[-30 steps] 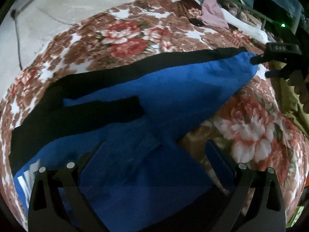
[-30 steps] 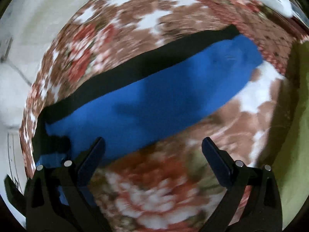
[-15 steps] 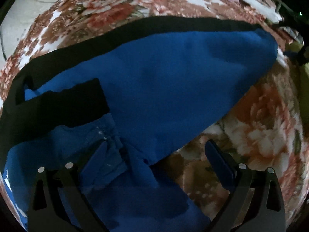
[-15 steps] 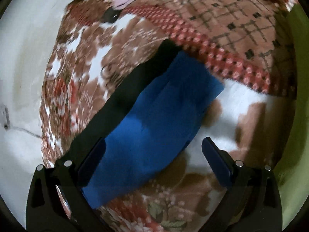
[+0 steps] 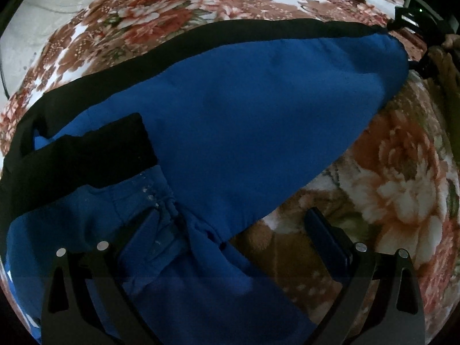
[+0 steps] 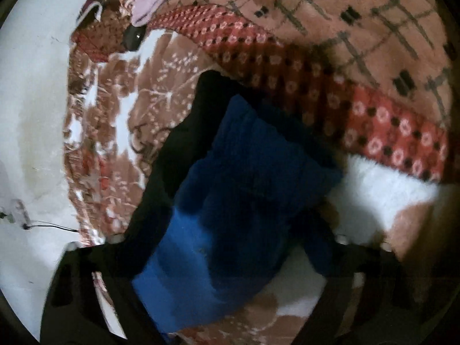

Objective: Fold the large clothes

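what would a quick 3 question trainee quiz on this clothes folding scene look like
1. True or false: the blue garment lies on a floral blanket.
2. Which colour is the stripe along the garment's far edge? A white, B black, C green.
3. Fill in: the left gripper has its jaws ____ over the garment's crotch area.

Key: 1 true; 2 B; 3 open.

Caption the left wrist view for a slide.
Open left gripper poised over blue fleece trousers with black side stripe on floral blanket.
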